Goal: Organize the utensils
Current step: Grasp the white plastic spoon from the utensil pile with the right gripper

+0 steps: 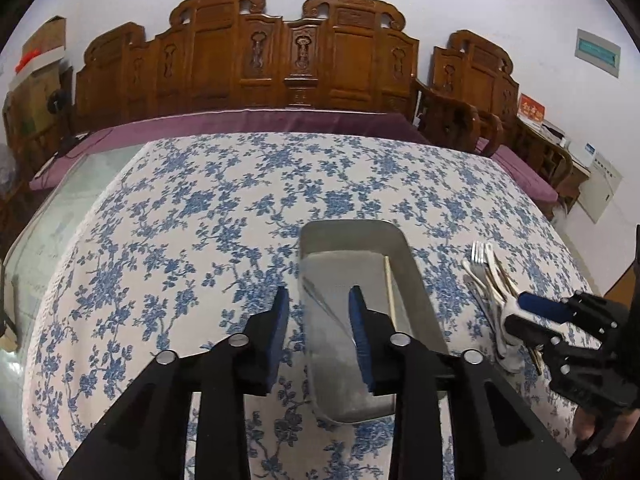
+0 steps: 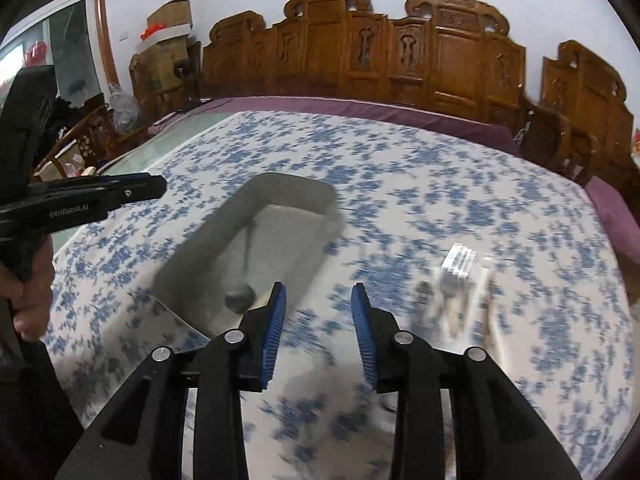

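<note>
The job looks just begun, w/ most of it left. Going left to right on the cloth (image 1: 200,200): the left gripper (image 1: 319,300) hangs over the near left side of the tray (image 1: 352,230), its jaws apart w/ nothing between them; the left pad sits over the cloth, the right pad over the tray floor. The tray is a gray metal one, and inside it lies one chopstick (image 1: 389,286) along the right wall. In the right wrist view a spoon (image 2: 240,294) also seems to lie in the tray, bowl end near, but that pic is blurry so can't be sure. So approx one or two things are put away. Right of the tray, apart from it, the pile (image 1: 486,268) of forks and other utensils lies on the cloth, not yet moved. Can't count them; too bunched up. The right gripper (image 1: 520,312) sits at the near end of that pile in the left wrist view; in its own view its jaws are apart and empty, over bare cloth between tray and pile. Next it likely needs to grab one thing from the pile & carry it to the tray.
</note>
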